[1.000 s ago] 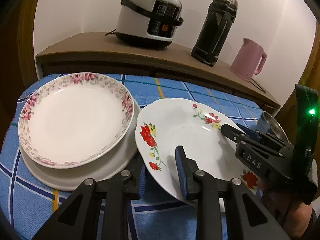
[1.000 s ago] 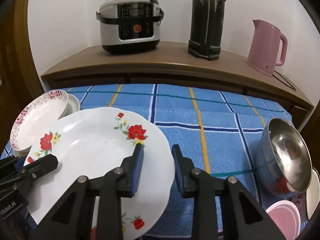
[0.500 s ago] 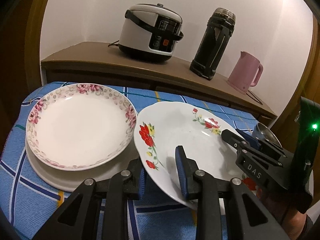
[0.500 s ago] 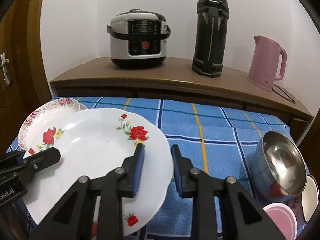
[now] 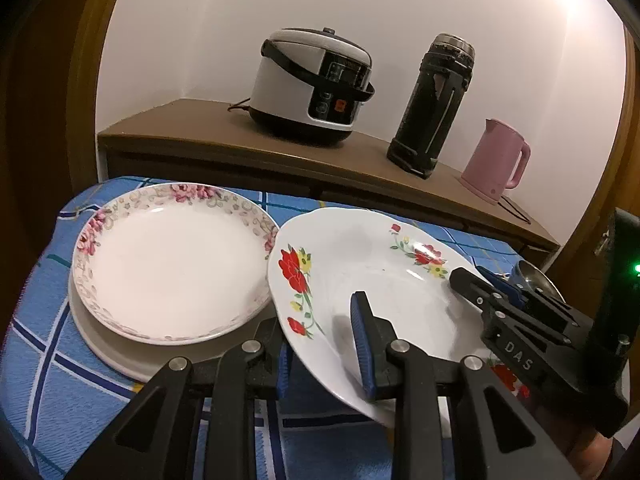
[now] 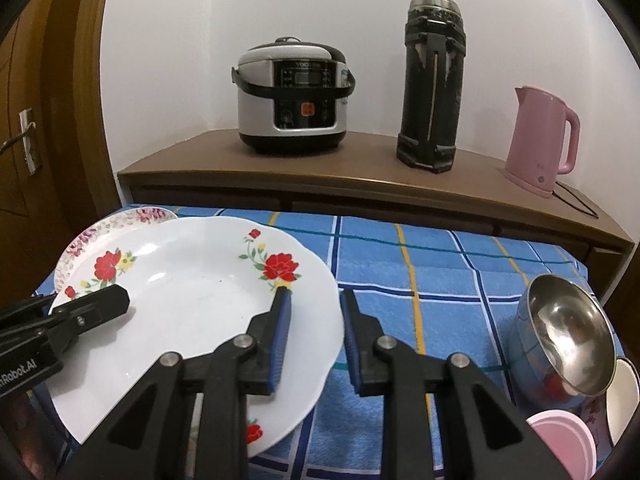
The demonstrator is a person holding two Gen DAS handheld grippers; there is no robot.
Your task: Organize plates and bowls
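Red-flowered plate (image 6: 192, 304) tilts up rightward; right gripper (image 6: 314, 336) jaws closing, apparently gripping.

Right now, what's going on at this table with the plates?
A person holds the red-flower plate by its rim in two grippers: the left gripper grips one edge, and the right gripper is closing its jaws on the opposite edge. The plate is tilted, beside the pink-flower plate stacked on a plain plate.

Left gripper (image 5: 320, 344) clamps the plate (image 6: 192, 292) rim; right gripper (image 6: 314, 340) closing on its opposite rim, seemingly
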